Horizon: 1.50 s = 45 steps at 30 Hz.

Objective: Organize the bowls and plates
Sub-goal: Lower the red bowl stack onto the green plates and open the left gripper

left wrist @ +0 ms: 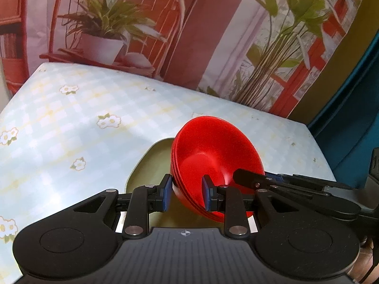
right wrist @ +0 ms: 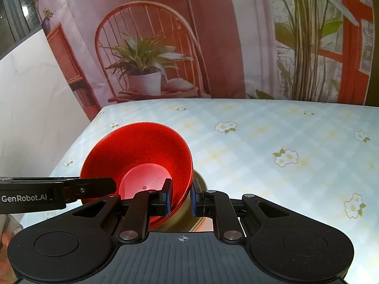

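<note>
Red bowl stack (left wrist: pixel 213 156) pinched at opposite rims by left tool (left wrist: pixel 187 193) and right tool (right wrist: pixel 181 197).

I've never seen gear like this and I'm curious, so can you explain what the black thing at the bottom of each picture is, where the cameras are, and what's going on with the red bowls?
The black thing is a hand-held gripper: a person holds one in each hand, and each carries a wide-angle camera looking forward along its two fingers. One picture comes from the left hand-held gripper, the other from the right hand-held gripper.

Both grip the same stack of red bowls, nested and tilted. In each view one blue-padded finger sits inside the bowl and the other outside, pinching the rim from opposite sides. The other tool shows as a black arm reaching in from the side.

Beneath the bowls is a pale greenish dish, mostly hidden, on a table under a light checked cloth with flowers. Behind hangs a printed backdrop of a chair and plants.
</note>
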### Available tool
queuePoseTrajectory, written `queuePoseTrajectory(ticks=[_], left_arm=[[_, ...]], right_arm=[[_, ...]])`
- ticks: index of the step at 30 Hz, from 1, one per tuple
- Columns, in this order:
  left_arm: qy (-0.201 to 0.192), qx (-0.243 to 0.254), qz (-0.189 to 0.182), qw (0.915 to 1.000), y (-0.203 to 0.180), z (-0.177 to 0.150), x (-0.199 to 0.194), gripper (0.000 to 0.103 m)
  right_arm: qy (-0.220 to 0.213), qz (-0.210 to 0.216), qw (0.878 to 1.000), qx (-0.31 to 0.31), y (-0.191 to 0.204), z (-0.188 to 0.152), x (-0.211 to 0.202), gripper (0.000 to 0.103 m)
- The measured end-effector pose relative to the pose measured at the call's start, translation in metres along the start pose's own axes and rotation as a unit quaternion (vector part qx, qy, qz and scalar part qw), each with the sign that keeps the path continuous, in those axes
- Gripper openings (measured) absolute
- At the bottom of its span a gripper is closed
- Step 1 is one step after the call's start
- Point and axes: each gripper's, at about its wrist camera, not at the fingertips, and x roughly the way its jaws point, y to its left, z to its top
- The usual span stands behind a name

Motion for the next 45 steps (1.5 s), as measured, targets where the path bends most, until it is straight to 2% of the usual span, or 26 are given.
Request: queuePoseTrajectory(ticks=[23,38,41,43,45], left_arm=[[0.051,-0.012,0.021,0.9984,0.015,-0.018,0.019,0.028],[0.042,-0.002,0.02,0.9989,0.011,-0.016,0.018,0.03],[0.037,0.002,0.021,0.9991,0.011,-0.015,0.014,0.034],[0.032,0.005,0.017,0.9993,0.009,-0.014,0.01,0.042],[0.027,0.01,0.016,0.9995,0.006,-0.012,0.006,0.046]], right_arm=[[0.03,-0.003,0.999,-0.031,0.013,-0.017,0.021,0.014],[0.041,-0.017,0.998,-0.035,0.014,-0.02,0.022,0.016],[0.037,-0.02,0.998,-0.035,0.015,-0.019,0.02,0.019],[0.034,-0.02,0.998,-0.038,0.016,-0.018,0.018,0.02],[0.028,-0.02,0.999,-0.037,0.016,-0.016,0.014,0.021]])
